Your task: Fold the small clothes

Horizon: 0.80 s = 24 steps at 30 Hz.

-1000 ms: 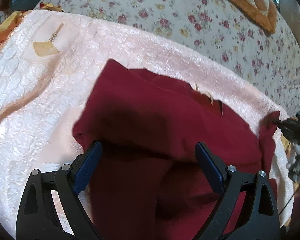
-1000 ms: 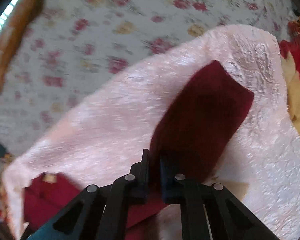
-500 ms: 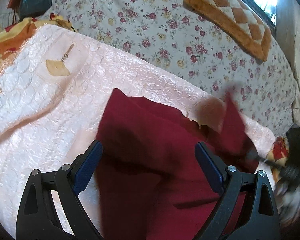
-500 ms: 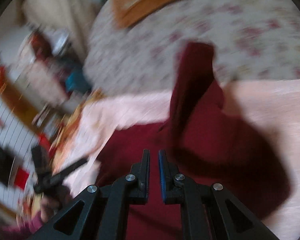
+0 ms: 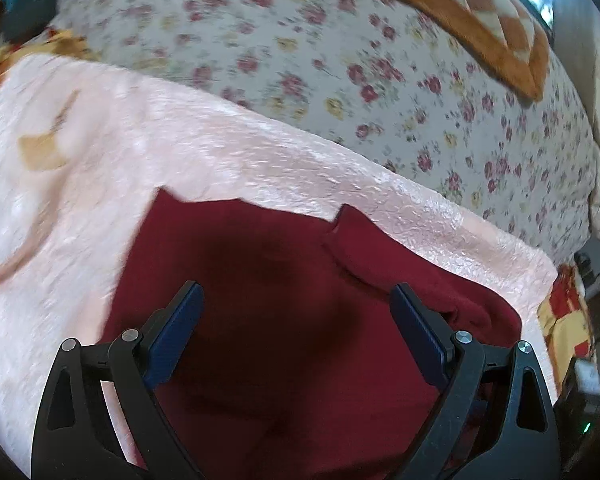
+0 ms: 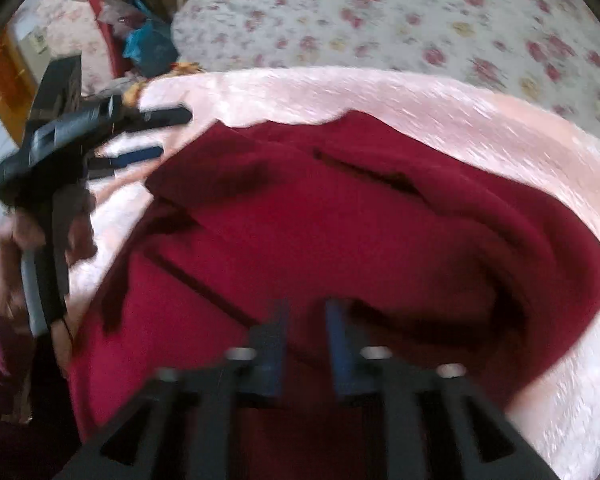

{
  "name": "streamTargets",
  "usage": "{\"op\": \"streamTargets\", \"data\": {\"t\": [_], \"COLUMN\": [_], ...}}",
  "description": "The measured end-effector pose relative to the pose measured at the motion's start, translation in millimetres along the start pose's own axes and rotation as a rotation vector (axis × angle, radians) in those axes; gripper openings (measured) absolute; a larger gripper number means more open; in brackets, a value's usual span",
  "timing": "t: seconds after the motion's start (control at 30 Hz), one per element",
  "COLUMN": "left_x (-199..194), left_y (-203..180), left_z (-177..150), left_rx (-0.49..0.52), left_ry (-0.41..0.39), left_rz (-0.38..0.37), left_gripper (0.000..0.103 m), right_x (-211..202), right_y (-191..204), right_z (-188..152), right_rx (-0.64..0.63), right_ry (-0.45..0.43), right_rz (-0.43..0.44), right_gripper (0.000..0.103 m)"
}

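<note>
A dark red garment (image 5: 284,280) lies on a pale pink blanket (image 5: 140,152), with its right sleeve folded over the body. It also shows in the right wrist view (image 6: 360,232). My left gripper (image 5: 296,320) is wide open and empty, hovering over the garment's middle. It appears in the right wrist view (image 6: 140,136) at the garment's left edge. My right gripper (image 6: 306,320) is blurred, its fingers a small gap apart over the garment, with nothing between them.
The pink blanket lies on a floral bedsheet (image 5: 340,60). An orange checked cushion (image 5: 480,12) lies at the far side. Yellow and red cloth (image 5: 560,308) shows at the blanket's right edge. Clutter and a blue bag (image 6: 148,44) stand beyond the bed.
My right gripper carried the sleeve across onto the garment's body and let it go, its fingers parting slightly. My left gripper stayed open above the garment.
</note>
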State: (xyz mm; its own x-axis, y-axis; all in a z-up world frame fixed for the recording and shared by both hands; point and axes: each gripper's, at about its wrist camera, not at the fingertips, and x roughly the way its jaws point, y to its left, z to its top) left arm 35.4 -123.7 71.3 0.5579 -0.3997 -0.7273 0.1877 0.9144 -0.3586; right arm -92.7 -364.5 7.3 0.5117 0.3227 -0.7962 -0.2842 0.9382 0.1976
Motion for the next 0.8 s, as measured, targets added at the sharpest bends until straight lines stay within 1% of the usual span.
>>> {"op": "streamTargets", "data": {"t": [0.03, 0.13, 0.2, 0.27, 0.3, 0.37, 0.43, 0.47, 0.5, 0.6, 0.7, 0.8], "left_x": [8.6, 38.8, 61.2, 75.6, 88.0, 101.5, 115.5, 119.1, 120.2, 103.8, 63.0, 26.9], "left_y": [-4.6, -15.9, -22.8, -27.7, -31.6, -37.4, -44.7, -46.6, -48.2, -47.0, -45.4, -43.8], "left_z": [3.2, 13.5, 22.5, 27.9, 31.3, 33.4, 33.7, 33.5, 34.0, 38.4, 49.0, 56.1], "left_rx": [0.01, 0.012, 0.001, -0.003, 0.001, 0.012, 0.044, 0.055, 0.058, 0.054, 0.057, 0.061], "left_ry": [0.014, 0.057, 0.083, 0.102, 0.129, 0.154, 0.194, 0.2, 0.199, 0.156, 0.086, 0.045], "left_rz": [-0.003, 0.0, -0.007, -0.007, -0.006, -0.004, 0.008, 0.039, 0.052, 0.026, -0.025, -0.067], "left_gripper": [0.094, 0.094, 0.094, 0.094, 0.093, 0.078, 0.04, 0.031, 0.014, 0.012, 0.011, 0.011], "right_x": [3.5, -1.4, 0.3, 2.7, 3.0, 2.7, 2.1, 2.4, 1.8, 0.7, 0.5, -0.2], "right_y": [-5.1, -20.8, -22.1, -22.1, -22.3, -25.1, -30.3, -31.8, -33.7, -35.0, -33.0, -34.0], "right_z": [-6.4, -13.7, -11.6, -11.2, -11.4, -11.7, -12.7, -12.5, -13.6, -14.8, -16.0, -16.1], "right_rx": [0.019, 0.07, 0.078, 0.08, 0.079, 0.087, 0.104, 0.11, 0.119, 0.127, 0.124, 0.125], "right_ry": [-0.004, -0.062, -0.069, -0.078, -0.082, -0.088, -0.098, -0.102, -0.106, -0.112, -0.112, -0.112], "right_rz": [0.003, 0.049, 0.069, 0.088, 0.097, 0.127, 0.159, 0.17, 0.185, 0.203, 0.203, 0.203], "right_gripper": [0.06, 0.062, 0.065, 0.069, 0.069, 0.073, 0.074, 0.074, 0.075, 0.075, 0.076, 0.076]}}
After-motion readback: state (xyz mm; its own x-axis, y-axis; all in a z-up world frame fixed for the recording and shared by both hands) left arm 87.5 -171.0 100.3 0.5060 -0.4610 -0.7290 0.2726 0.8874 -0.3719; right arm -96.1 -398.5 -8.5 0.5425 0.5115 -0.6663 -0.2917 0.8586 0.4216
